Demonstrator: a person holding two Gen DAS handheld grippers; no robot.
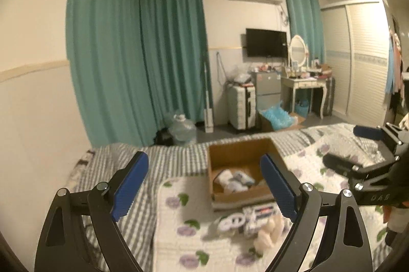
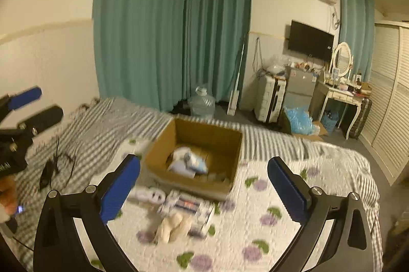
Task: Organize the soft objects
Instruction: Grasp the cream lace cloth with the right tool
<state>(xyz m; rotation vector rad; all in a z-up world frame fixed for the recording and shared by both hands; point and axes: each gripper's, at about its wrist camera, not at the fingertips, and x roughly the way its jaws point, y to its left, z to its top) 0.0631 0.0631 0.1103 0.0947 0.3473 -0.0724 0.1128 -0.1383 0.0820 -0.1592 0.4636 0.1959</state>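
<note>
Cream-coloured soft plush lump [image 2: 173,224] lies on the near part of the floral quilted bedspread [image 2: 281,195], touching a blue-and-white printed packet [image 2: 189,208]; a white soft item with ring-like shapes [image 2: 150,195] sits just left of the packet. Beyond them stands an open brown cardboard box [image 2: 212,136] already holding several pale blue and white soft bundles [image 2: 186,162].

Judged handling: all appear light, limp and compressible, not fragile. The plush should be pinched across its narrow middle; the packet, probably slick film, along an edge.

Left hand-held gripper [image 1: 204,185] and right hand-held gripper [image 2: 204,190] both stand wide apart, holding nothing, above the bed.

Writing: the packet's print is too blurred to read. The right hand-held gripper's black frame, seen in the left view, shows letters that look like "DAB".
</note>
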